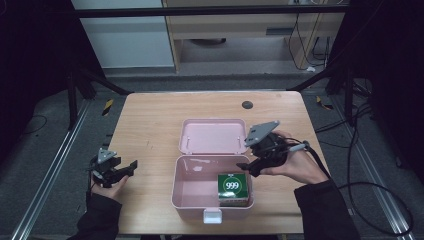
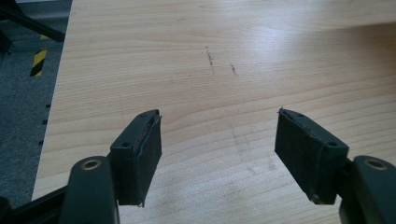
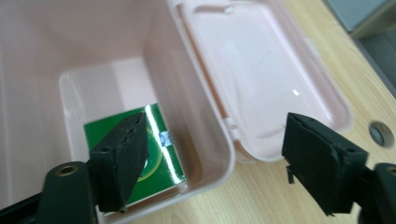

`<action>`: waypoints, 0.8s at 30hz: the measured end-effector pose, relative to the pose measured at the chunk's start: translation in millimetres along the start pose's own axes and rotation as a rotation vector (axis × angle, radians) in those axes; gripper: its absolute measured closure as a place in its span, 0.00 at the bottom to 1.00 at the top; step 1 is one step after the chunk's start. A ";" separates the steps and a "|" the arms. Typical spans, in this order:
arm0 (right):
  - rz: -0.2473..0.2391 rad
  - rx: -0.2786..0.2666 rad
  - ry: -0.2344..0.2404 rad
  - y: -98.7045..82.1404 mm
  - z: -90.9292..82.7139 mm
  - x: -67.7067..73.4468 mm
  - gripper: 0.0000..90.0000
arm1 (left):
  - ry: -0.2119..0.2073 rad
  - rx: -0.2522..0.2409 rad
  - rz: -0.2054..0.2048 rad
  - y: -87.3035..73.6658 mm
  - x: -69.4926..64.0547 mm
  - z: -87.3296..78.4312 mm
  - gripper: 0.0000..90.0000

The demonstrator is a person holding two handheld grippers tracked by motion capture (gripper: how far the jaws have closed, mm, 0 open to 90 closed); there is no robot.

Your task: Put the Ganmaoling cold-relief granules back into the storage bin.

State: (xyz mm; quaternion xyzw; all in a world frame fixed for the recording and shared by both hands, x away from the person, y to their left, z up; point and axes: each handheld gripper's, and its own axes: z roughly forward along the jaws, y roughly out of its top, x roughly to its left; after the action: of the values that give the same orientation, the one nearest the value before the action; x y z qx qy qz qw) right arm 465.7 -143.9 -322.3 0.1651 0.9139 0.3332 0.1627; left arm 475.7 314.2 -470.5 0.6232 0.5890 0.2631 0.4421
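High view: green carton (image 1: 231, 187) stands in the front right corner of the open pink box (image 1: 190, 192), set down. Right gripper (image 1: 248, 168) hovers above, jaws wide, empty. Left gripper (image 1: 131, 166) idles over the tabletop (image 1: 150, 125), jaws wide.

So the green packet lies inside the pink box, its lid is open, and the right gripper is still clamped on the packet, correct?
Not quite. The green packet does lie inside the pink box with the lid open, but the right gripper is not clamped on it. The right gripper view shows its jaws spread wide above the box with nothing between them.
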 end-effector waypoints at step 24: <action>0.541 -0.121 -0.382 -156.5 23.6 -24.6 0.09 | -0.004 0.026 0.007 -1.7 0.6 1.4 0.44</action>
State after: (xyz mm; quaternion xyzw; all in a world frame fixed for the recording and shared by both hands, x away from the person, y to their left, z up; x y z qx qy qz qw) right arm 467.0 -254.1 -438.4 0.4511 0.7686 0.3810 0.2463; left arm 476.2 314.2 -472.8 0.6315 0.5893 0.2556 0.4344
